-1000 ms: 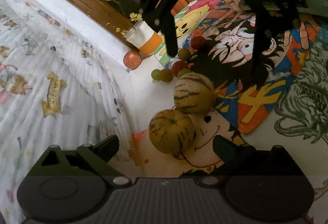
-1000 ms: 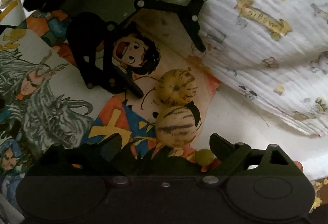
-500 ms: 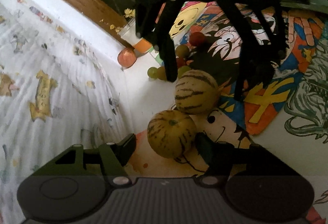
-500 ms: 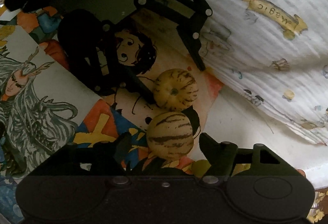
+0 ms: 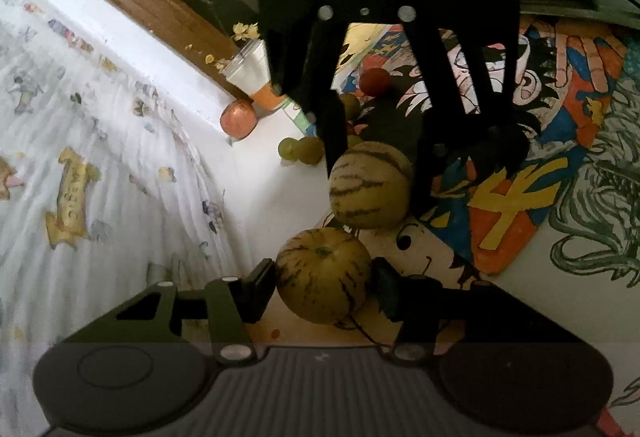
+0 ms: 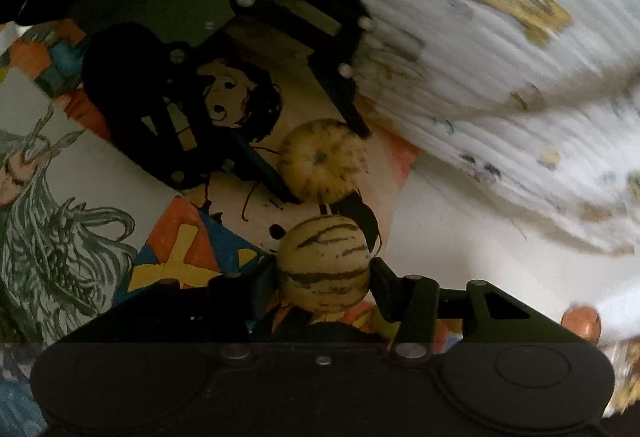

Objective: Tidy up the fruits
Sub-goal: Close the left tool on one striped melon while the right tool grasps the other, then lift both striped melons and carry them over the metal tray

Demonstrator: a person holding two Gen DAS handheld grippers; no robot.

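This looks like a home, likely a bedroom. A white ribbed blanket [image 5: 100, 173] printed with small cartoon figures lies crumpled to the left of the left gripper [image 5: 324, 277], bordered by a polished wooden rail [image 5: 132, 1]. Ahead of that gripper spreads a bright sheet of cartoon characters [image 5: 560, 109], with a paper cup [image 5: 256, 77] and loose fruit.

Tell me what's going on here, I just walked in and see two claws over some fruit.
A person is working two handheld claws, one on each striped melon lying on the cartoon-printed mat. The left claw has just been closing around the nearer melon, its pads at the sides. The right claw has likewise been closing on the other melon. Both melons are still on the mat. Small green and red fruits sit beyond, near a cup.
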